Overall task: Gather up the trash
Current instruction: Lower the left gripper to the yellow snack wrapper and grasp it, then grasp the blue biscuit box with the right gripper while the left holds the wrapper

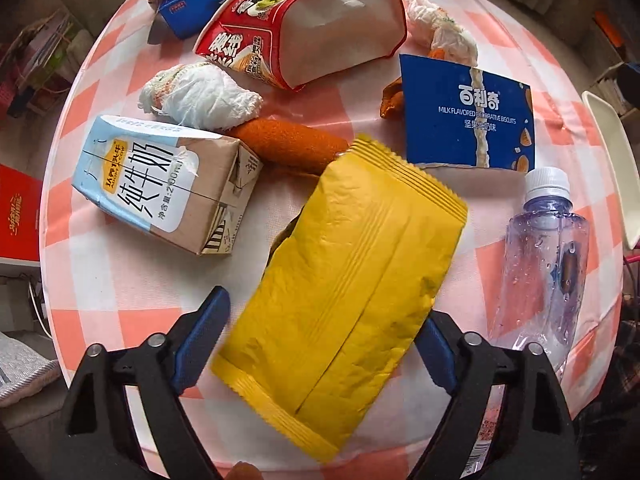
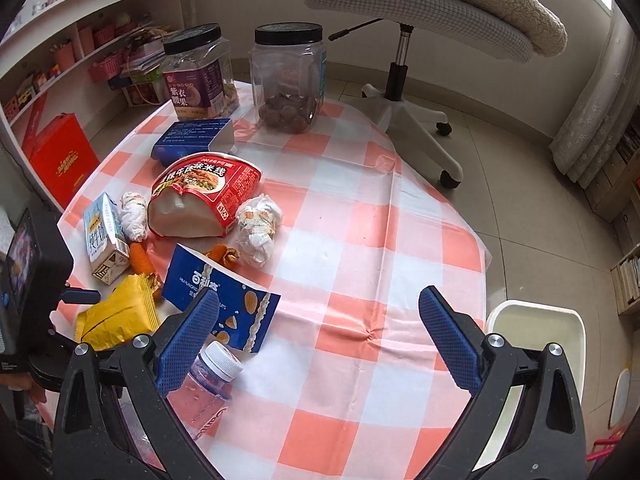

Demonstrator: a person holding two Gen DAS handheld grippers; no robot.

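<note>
Trash litters the checked tablecloth [image 2: 360,240]: a crinkled yellow wrapper [image 1: 344,300] with serrated ends lies between the spread fingers of the left gripper [image 1: 320,344], which is not closed on it. Left of it sits a milk carton [image 1: 168,184]; a clear bottle [image 1: 548,264] lies right. The right gripper [image 2: 320,336] hangs wide apart, holding nothing.

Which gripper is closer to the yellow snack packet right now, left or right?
Left. The left gripper has its jaws spread on either side of the yellow snack packet. The right gripper is open over the checkered tablecloth, with the packet off to its left.
</note>
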